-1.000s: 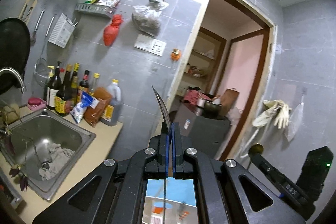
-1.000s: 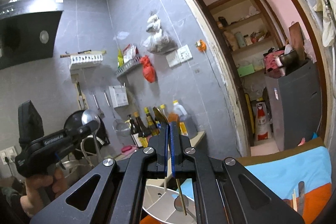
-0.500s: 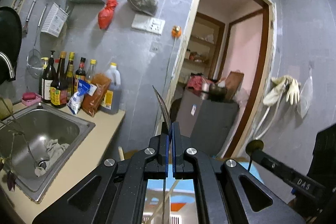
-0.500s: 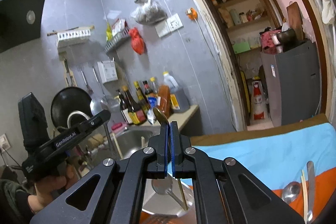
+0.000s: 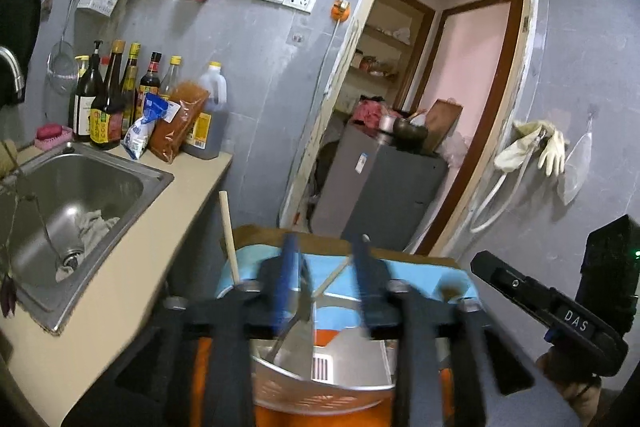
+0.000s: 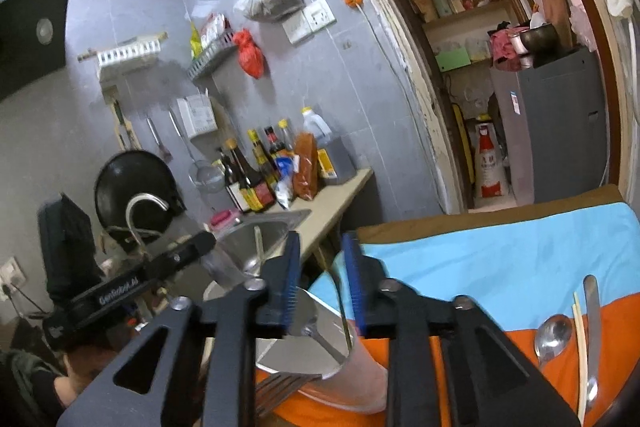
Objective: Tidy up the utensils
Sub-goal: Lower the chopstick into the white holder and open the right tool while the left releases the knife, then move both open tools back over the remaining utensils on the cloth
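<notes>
Utensils — most stand in the metal holder (image 5: 320,383) on the orange-and-blue cloth (image 6: 500,267) over the surface; a spoon (image 6: 554,337), chopsticks (image 6: 582,339) and a knife (image 6: 592,311) lie apart on the cloth at right. My left gripper (image 5: 326,267) and right gripper (image 6: 320,267) both hover over the holder, jaws just opened and parted — a knife blade (image 5: 302,343) sits between the left jaws, a thin handle (image 6: 344,311) between the right, pads seemingly off both. Judgement: this is the release. I should widen fully, lift straight up so nothing catches, then go for the loose pieces.
</notes>
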